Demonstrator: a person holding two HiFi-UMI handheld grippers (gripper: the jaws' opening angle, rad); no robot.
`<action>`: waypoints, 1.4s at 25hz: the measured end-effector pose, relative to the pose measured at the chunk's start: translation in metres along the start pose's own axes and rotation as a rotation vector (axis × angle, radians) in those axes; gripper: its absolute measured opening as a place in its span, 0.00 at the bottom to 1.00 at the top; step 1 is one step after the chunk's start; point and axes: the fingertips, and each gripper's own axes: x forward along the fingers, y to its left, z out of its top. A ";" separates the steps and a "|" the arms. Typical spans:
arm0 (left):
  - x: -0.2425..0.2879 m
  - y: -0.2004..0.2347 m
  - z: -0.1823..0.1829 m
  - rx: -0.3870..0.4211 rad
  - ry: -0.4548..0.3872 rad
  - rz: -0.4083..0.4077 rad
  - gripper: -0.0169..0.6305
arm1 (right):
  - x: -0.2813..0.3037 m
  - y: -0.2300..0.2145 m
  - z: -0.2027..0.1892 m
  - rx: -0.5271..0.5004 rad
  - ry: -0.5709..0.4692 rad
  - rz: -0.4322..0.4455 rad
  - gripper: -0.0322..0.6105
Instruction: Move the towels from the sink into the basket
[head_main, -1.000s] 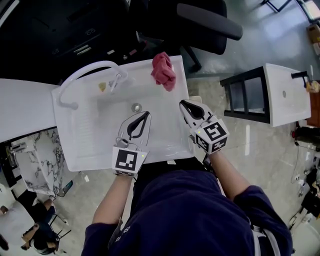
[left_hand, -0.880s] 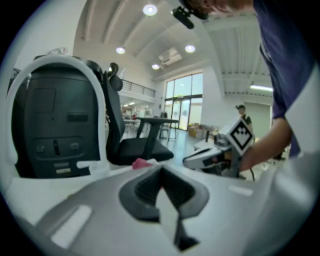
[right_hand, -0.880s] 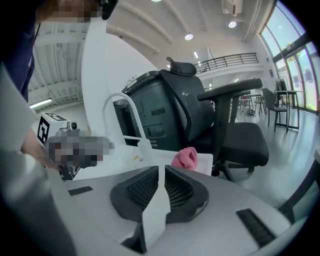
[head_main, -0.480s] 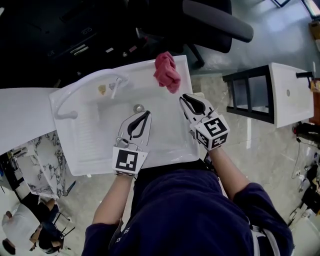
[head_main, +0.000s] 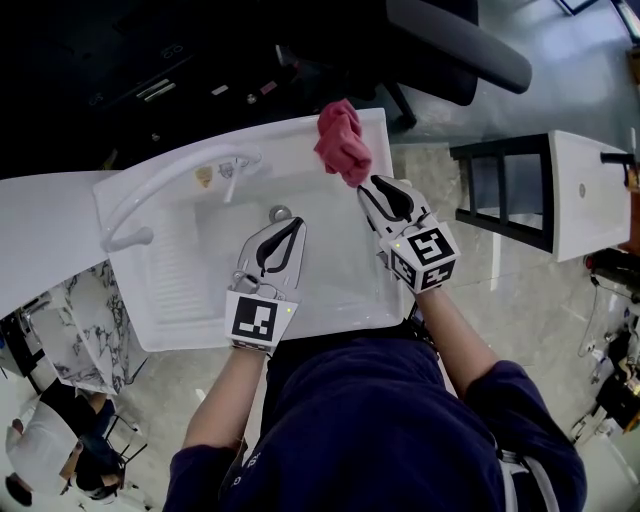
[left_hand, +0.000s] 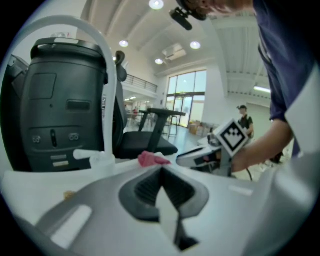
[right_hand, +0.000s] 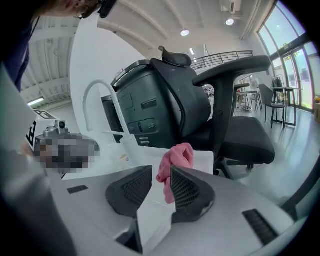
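A crumpled pink towel (head_main: 343, 143) lies draped over the far right corner of the white sink (head_main: 170, 300). My right gripper (head_main: 385, 195) sits just below it at the sink's right rim. Its jaws are opening, with the towel's (right_hand: 176, 159) lower end showing in the gap between the black pads (right_hand: 186, 190), which do not press on it. My left gripper (head_main: 280, 240) hovers over the basin near the drain (head_main: 279, 213), with its jaws together and nothing in them. From the left gripper view the towel (left_hand: 152, 159) appears beyond the closed tips, with the right gripper (left_hand: 200, 155) beside it.
A curved white faucet (head_main: 175, 175) arches over the sink's far left, with a small yellowish item (head_main: 204, 177) by its base. A black office chair (head_main: 460, 40) stands behind the towel corner. A black-framed white table (head_main: 560, 195) is at the right. A dark grey machine (right_hand: 165, 105) stands behind the sink.
My right gripper has moved forward to the pink towel and its jaws have parted. The left gripper has stayed over the basin, still shut.
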 end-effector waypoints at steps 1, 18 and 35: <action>0.000 0.001 -0.001 -0.003 0.001 0.000 0.03 | 0.003 -0.001 -0.001 0.002 0.002 -0.001 0.19; 0.010 0.016 -0.017 -0.038 0.016 -0.009 0.03 | 0.040 -0.029 -0.006 0.020 0.013 -0.105 0.40; 0.015 0.035 -0.025 -0.059 0.024 -0.020 0.03 | 0.059 -0.034 -0.016 -0.092 0.143 -0.195 0.43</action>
